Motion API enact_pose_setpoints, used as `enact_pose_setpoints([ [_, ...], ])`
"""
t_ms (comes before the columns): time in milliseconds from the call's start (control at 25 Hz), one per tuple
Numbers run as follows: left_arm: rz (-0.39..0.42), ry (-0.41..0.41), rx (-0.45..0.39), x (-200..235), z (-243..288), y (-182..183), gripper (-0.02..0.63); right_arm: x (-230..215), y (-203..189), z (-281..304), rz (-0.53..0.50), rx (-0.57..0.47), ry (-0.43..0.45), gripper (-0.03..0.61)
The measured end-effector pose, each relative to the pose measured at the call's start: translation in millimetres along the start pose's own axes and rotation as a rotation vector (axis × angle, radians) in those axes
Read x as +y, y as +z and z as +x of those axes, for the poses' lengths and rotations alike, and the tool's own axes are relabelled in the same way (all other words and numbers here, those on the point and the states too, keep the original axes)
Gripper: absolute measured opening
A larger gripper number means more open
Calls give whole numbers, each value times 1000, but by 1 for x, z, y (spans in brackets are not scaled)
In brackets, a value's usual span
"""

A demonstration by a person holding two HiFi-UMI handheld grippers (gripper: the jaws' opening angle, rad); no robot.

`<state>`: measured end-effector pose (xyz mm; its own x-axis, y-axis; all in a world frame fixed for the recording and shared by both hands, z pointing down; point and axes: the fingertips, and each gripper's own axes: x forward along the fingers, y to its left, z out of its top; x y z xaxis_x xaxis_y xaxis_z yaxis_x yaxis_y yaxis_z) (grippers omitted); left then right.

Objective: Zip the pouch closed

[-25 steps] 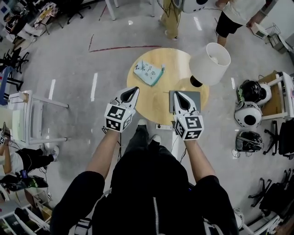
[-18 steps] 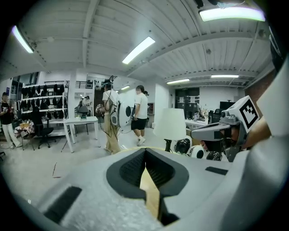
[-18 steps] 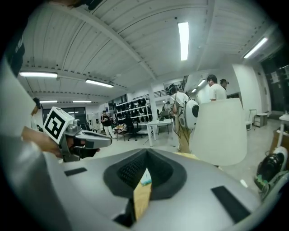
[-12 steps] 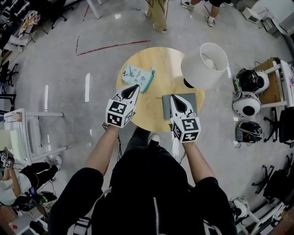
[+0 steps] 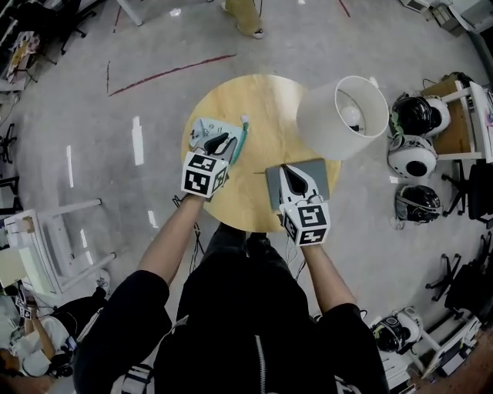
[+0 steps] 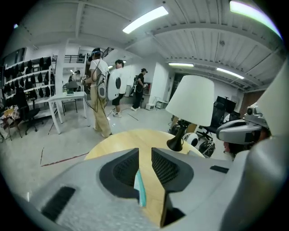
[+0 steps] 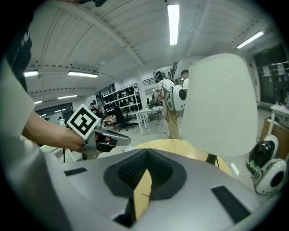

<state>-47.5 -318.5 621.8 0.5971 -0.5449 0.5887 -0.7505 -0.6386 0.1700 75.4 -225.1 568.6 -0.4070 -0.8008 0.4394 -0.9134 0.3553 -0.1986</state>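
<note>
A pale teal patterned pouch point(image 5: 205, 129) with a teal zip edge lies on the left part of the round wooden table point(image 5: 262, 108). My left gripper point(image 5: 225, 142) hovers right over its near right part. Its jaws have just been opening and stand a little apart. In the left gripper view the pouch's teal edge point(image 6: 140, 189) shows through the gap of the left gripper point(image 6: 144, 151), and the pads do not press on it. My right gripper point(image 5: 289, 169) is shut and empty above a grey pad point(image 5: 320, 174). In its own view the right gripper point(image 7: 145, 152) has its tips together.
A table lamp with a big white shade point(image 5: 343, 115) stands at the table's right, close to my right gripper, and shows as the lamp point(image 7: 221, 103) there. Helmets point(image 5: 412, 154) lie on a rack to the right. A person's legs point(image 5: 243, 15) stand beyond the table.
Both grippers have moved forward and down over the table. The left one has come from the near table edge to above the pouch, and its jaws have parted. The right one stays shut.
</note>
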Motion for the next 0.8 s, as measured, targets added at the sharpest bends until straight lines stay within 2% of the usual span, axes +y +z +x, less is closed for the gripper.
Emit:
enact_pose_setpoints([
  [120,-39,-26,76,11,36,-9,147,-11,-7,8,24,17,-28,5],
  [280,-101,-13,133,24,76,-17,180,-24,-14,15,56,35,-60,5],
  [440,-245,-4,171,35,111,-24,236,-35,-23,17,88,48,-92,5],
  [680,-272,110,253,56,146,-35,249,-48,-32,19,135,56,-131,5],
  [800,-351,150,268,60,161,-43,272,-55,-39,16,162,61,-155,5],
])
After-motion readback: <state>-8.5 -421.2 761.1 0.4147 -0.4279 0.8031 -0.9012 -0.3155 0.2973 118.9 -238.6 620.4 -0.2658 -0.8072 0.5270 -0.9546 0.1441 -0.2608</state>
